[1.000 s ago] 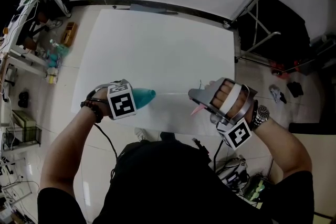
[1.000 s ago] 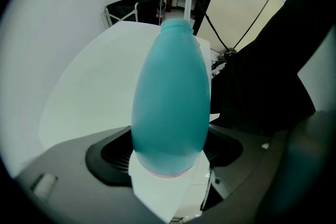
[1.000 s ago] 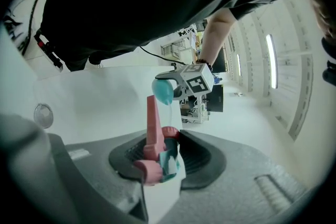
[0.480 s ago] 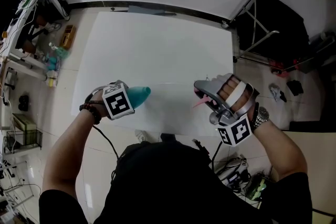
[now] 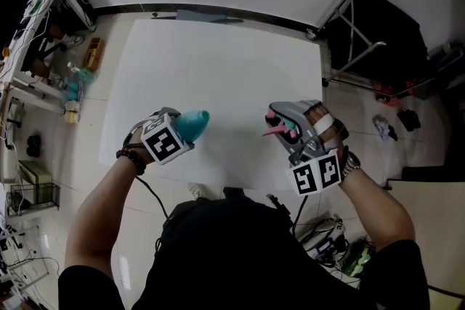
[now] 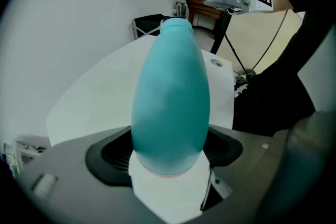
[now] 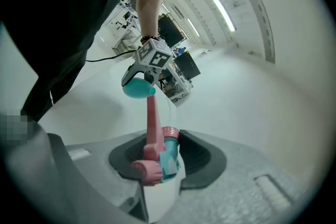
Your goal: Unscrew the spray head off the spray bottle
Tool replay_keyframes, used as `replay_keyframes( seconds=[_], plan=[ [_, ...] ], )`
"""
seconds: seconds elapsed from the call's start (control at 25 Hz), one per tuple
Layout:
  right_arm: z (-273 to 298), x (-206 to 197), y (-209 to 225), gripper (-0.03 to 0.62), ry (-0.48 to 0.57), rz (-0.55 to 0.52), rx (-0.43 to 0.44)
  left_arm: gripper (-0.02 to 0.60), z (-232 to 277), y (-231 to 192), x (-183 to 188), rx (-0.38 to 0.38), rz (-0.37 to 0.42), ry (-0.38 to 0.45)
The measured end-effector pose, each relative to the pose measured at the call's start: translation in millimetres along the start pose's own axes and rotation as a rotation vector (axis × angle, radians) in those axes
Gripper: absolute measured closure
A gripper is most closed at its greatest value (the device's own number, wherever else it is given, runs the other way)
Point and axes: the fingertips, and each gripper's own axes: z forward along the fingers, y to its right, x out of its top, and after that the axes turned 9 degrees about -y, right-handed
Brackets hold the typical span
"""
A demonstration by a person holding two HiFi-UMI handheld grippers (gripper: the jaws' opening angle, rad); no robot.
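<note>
Pink spray head (image 7: 153,128), pinched by the right gripper (image 7: 159,159), has drawn clear of the bottle (image 6: 170,102) the left gripper (image 6: 170,152) clamps: unscrewing looks done.

A white table (image 5: 218,62) spread out ahead of the left gripper (image 5: 185,128) and the right gripper (image 5: 280,128), standing on a pale glossy floor (image 5: 80,156). A cluttered rack (image 5: 43,11) stood well out past the left gripper. A black, metal-legged frame (image 5: 367,29) stood beyond the right one. Strip lights (image 7: 220,8) ran along the ceiling overhead.
</note>
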Motion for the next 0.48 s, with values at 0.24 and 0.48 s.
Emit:
replay_keyframes(
  seconds=[0.24,0.48],
  plan=[
    [13,-1,-1,0.473,-0.010,0.216,0.043,0.153,4,-4,16,0.033,-0.066,0.077],
    [31,-4,-10,0.473,-0.021,0.458,0.113,0.153,9,-10,31,0.055,-0.136,0.147]
  ],
)
